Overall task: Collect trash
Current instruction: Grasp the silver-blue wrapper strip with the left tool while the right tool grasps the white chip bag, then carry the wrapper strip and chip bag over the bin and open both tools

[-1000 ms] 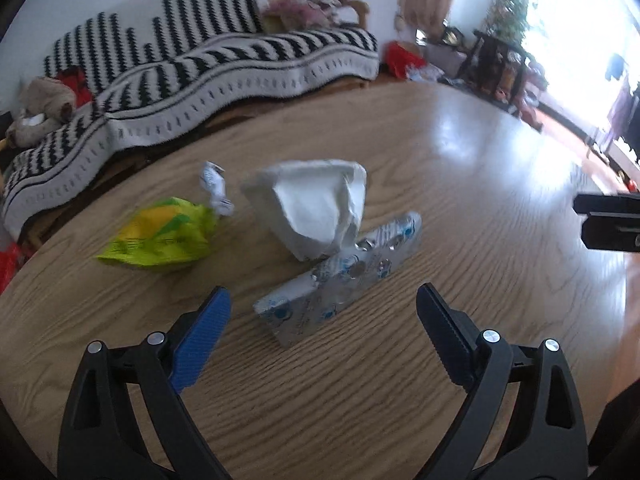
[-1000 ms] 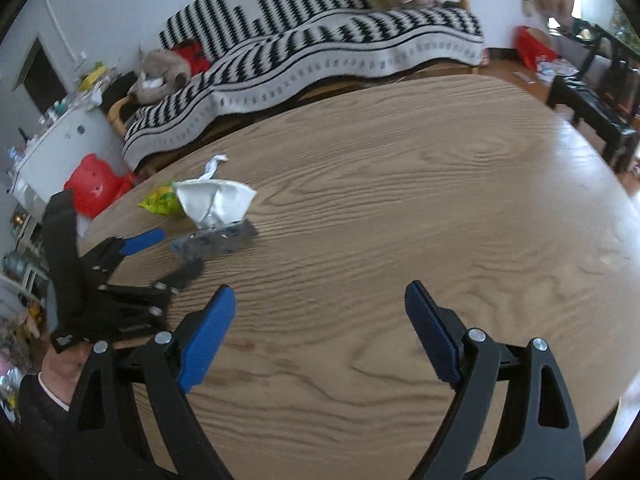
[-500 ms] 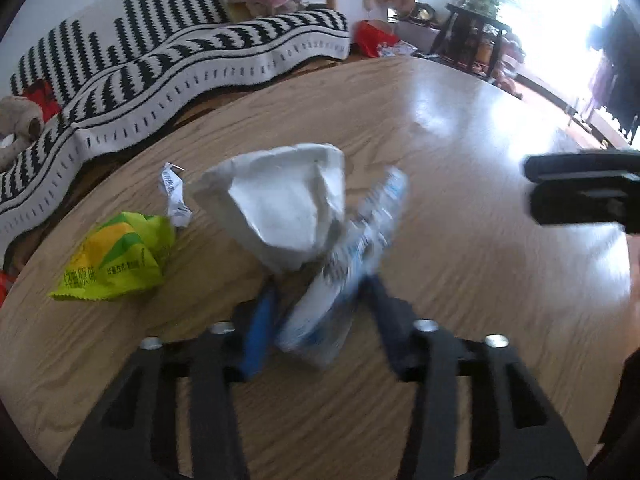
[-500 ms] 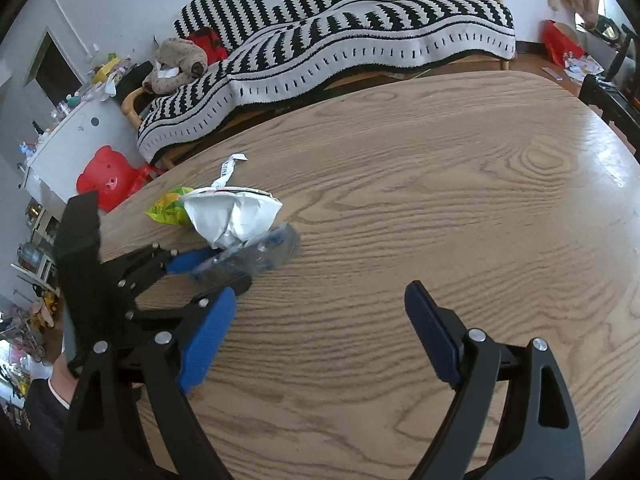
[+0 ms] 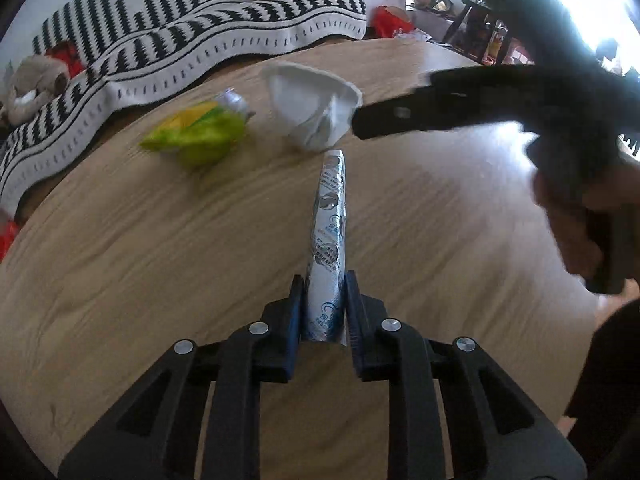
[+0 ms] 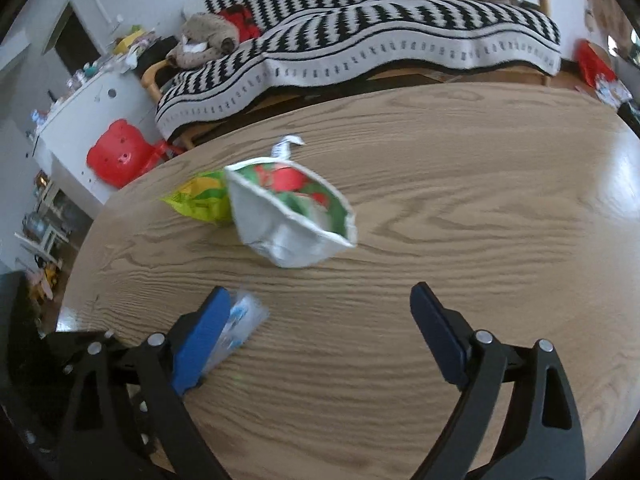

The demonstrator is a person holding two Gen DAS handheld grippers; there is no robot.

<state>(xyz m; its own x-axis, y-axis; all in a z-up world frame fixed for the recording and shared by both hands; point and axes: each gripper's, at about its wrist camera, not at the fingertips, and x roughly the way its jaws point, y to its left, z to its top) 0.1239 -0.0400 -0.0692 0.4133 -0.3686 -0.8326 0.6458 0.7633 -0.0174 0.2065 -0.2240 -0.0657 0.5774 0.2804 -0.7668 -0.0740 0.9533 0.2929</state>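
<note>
My left gripper (image 5: 323, 300) has just closed and now clamps the blister pack (image 5: 330, 236), lifted edge-on off the table (image 5: 160, 264). My right gripper (image 6: 320, 320) stands apart, empty, facing the white bag (image 6: 288, 216). One item secured.

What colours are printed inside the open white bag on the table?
Red and green, on the white bag; the right wrist view shows it best.
</note>
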